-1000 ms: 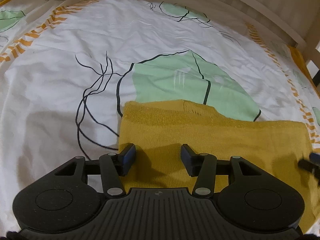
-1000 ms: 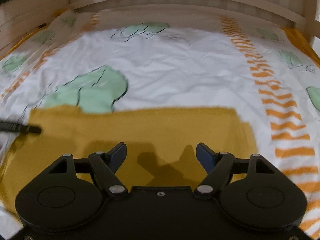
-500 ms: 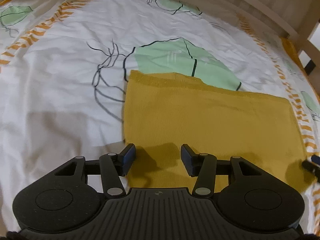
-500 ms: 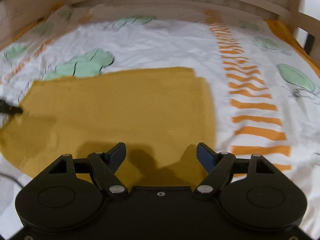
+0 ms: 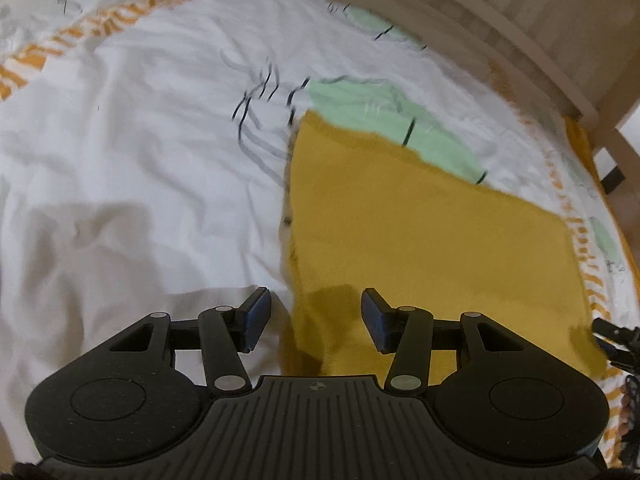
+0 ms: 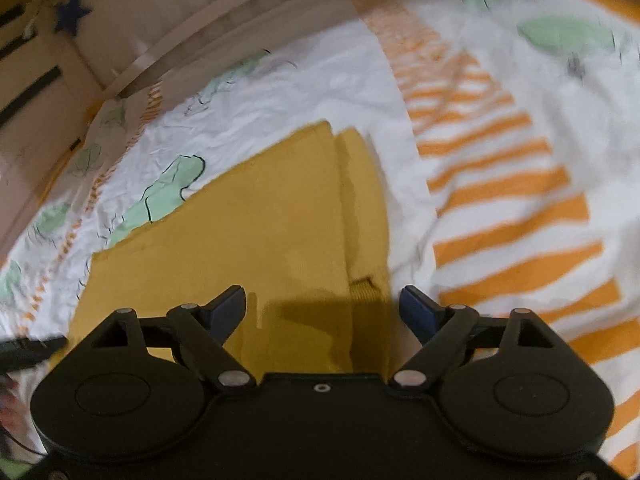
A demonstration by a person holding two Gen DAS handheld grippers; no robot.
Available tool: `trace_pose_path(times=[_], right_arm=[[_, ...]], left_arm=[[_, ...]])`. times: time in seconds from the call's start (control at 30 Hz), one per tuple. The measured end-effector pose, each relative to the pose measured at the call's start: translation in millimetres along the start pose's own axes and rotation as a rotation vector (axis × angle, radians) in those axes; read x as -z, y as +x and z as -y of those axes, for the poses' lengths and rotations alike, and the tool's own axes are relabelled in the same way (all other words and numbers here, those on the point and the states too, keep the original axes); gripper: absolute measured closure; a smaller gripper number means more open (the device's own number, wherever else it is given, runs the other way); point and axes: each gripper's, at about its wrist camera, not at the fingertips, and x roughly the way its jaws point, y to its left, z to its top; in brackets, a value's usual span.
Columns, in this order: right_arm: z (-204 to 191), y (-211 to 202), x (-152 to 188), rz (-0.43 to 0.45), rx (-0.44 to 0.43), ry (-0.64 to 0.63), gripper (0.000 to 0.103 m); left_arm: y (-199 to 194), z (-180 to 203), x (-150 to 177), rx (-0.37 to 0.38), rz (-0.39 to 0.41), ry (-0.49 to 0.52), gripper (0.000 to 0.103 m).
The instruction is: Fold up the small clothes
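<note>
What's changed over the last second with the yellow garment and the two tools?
Both tools drew back toward the garment's near edge: the left tool over its left edge, the right tool over its right edge. Both remained open, gripping nothing; the yellow garment stayed flat on the bedsheet.

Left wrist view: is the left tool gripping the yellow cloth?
No, the left tool is open above the edge of the yellow cloth.

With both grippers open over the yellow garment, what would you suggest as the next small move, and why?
Probably lower the left gripper and the right gripper onto the near corners of the yellow garment and close them. Both sets of jaws stand open and empty, each straddling a side edge of the cloth, which lies flat on the bedsheet, seemingly ready for another fold.
</note>
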Motion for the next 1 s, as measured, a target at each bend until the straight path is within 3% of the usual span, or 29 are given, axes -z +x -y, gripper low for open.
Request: trace_pose_path(times=[0.13,0.27,0.5,1.0], right_arm=[[7.3,6.1,-3.0,-0.003,-0.044,0.039,0.011],[11.2,15.7,-9.9,-0.007,-0.105,0.066,0.001],[15.1,25.1,-11.9,0.035,-0.133,0.095,0.0],[1.7,26.3,-6.6,0.057,-0.06,0.011,0.0]], left_arm=[[6.4,1.8,2.8,-0.008,0.009,0.017,0.054],[6.5,2.8,7.2,-0.002,0.021,0.021,0.046],[9.4,16.2,9.5,-0.05,0.011,0.092,0.039],[16.4,37.2,6.0,-0.171,-0.04,0.136,0.034]])
